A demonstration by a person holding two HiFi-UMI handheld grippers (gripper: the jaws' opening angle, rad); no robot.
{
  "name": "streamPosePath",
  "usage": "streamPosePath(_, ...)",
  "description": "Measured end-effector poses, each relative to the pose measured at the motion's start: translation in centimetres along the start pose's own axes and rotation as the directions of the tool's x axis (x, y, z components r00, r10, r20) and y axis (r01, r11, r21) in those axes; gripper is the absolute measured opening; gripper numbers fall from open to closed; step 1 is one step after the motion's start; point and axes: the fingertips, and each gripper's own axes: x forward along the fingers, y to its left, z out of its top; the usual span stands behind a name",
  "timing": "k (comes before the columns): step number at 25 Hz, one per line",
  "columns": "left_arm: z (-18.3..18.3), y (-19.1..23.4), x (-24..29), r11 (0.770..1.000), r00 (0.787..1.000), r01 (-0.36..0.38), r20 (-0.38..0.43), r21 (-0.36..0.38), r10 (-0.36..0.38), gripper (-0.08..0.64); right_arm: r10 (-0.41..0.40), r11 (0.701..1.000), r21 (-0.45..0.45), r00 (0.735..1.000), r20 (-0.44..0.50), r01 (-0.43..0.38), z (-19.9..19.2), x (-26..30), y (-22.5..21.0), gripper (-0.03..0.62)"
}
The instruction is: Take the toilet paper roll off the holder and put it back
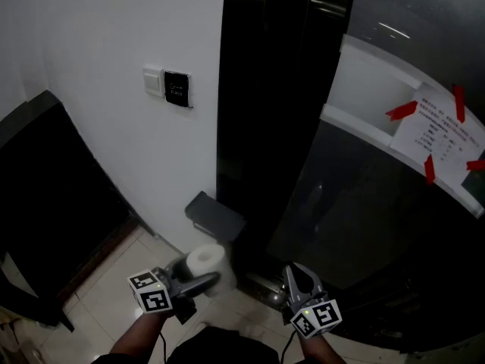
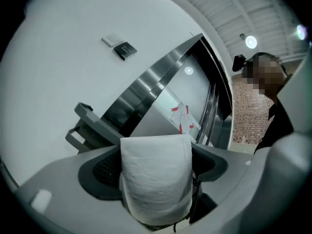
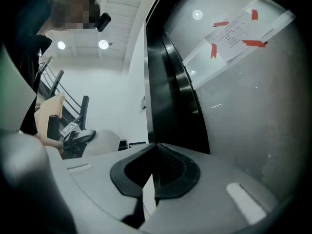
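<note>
A white toilet paper roll (image 1: 206, 258) is clamped between the jaws of my left gripper (image 1: 201, 274), low in the head view, just below the grey wall holder (image 1: 214, 217). In the left gripper view the roll (image 2: 156, 177) fills the gap between both pads, and the empty holder (image 2: 90, 123) juts from the white wall ahead and to the left. My right gripper (image 1: 294, 274) hangs to the right of the roll, its jaws together with nothing between them. The right gripper view shows its closed pads (image 3: 168, 172) and the roll (image 3: 106, 141) off to the left.
A white wall with a switch plate and card reader (image 1: 176, 89) rises behind the holder. Right of it stand a black metal door frame (image 1: 258, 112) and a dark glass panel with a taped paper notice (image 1: 439, 136). Pale floor tiles (image 1: 114, 279) lie below.
</note>
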Motion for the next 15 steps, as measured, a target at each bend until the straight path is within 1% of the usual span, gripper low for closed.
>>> streamPosePath(3, 1.8, -0.1, -1.2, 0.996, 0.998, -0.047, 0.037, 0.073, 0.044, 0.428, 0.016, 1.0, 0.009, 1.0, 0.004, -0.017, 0.1, 0.0, 0.4, 0.014)
streamPosePath(5, 2.8, -0.4, -2.0, 0.992, 0.996, -0.069, 0.067, 0.104, 0.062, 0.428, 0.037, 0.999, 0.016, 0.999, 0.008, -0.037, 0.4, 0.0, 0.9, 0.014)
streamPosePath(8, 4.1, -1.2, -3.0, 0.991, 0.989, -0.083, 0.129, 0.102, 0.069, 0.428, 0.075, 0.997, 0.008, 0.997, 0.012, -0.075, 1.2, -0.4, 1.9, 0.014)
streamPosePath(12, 5.3, -1.9, -4.3, 0.993, 0.97, -0.111, 0.222, 0.034, 0.101, 0.428, 0.105, 0.994, 0.016, 0.994, 0.03, -0.105, 2.4, -1.5, 2.7, 0.014)
streamPosePath(13, 5.6, -2.0, -4.5, 0.992, 0.964, -0.125, 0.238, 0.03, 0.114, 0.428, 0.113, 0.993, 0.015, 0.993, 0.034, -0.113, 2.6, -1.8, 2.9, 0.014)
streamPosePath(15, 5.8, -2.3, -5.0, 0.984, 0.955, -0.17, 0.254, 0.053, 0.151, 0.428, 0.128, 0.992, 0.011, 0.991, 0.035, -0.128, 2.7, -2.2, 3.1, 0.014)
